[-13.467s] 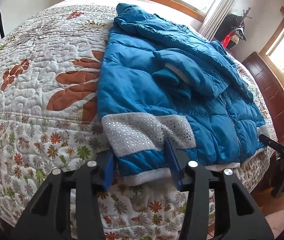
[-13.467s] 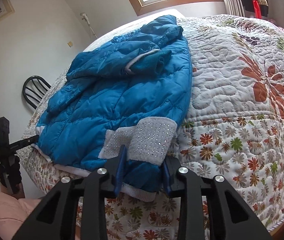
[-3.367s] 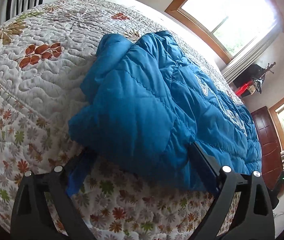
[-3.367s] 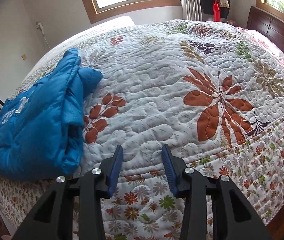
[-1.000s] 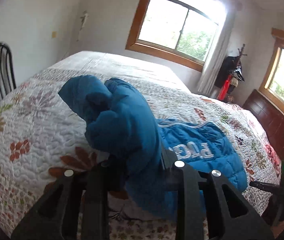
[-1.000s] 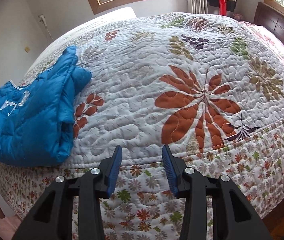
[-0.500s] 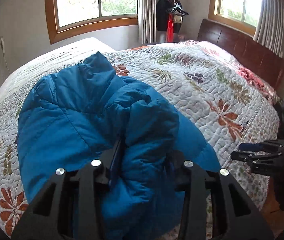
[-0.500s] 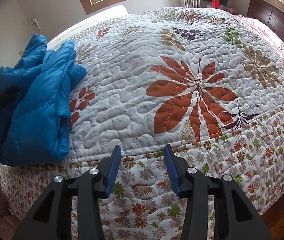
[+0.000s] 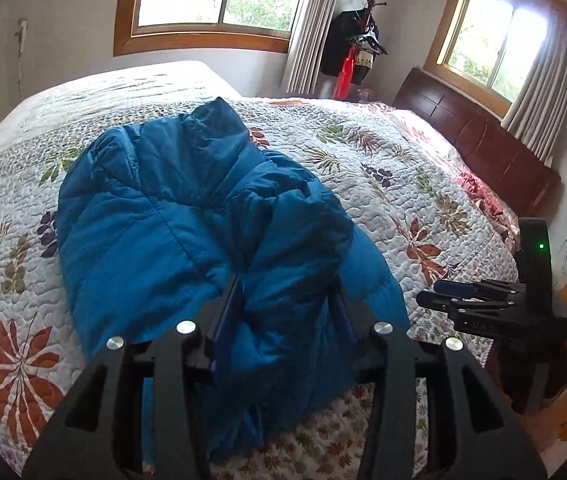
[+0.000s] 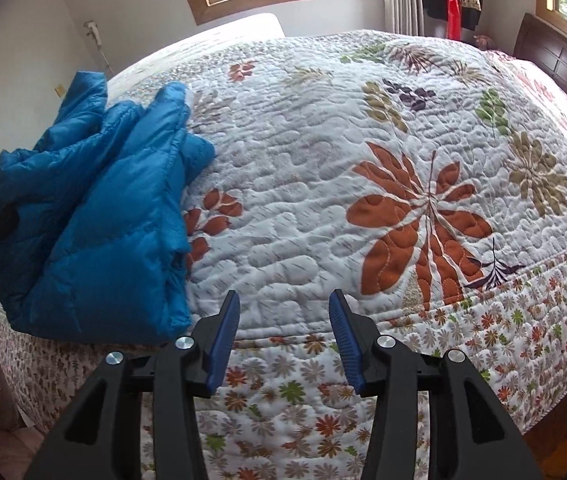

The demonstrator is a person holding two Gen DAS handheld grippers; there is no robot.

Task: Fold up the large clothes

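Blue jacket — now doubled over on the quilt, left gripper gripping its near fold, right gripper idling with jaws released — folding nearing completion.

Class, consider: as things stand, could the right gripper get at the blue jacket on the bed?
Probably yes. The right gripper is open and holds nothing, and only bare quilt lies between it and the blue jacket off to its left.

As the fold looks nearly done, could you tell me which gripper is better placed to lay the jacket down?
Left, probably. The left gripper is clamped on a bunched fold of the blue puffer jacket, whereas the right gripper hangs open and empty over the quilt, beside the jacket.
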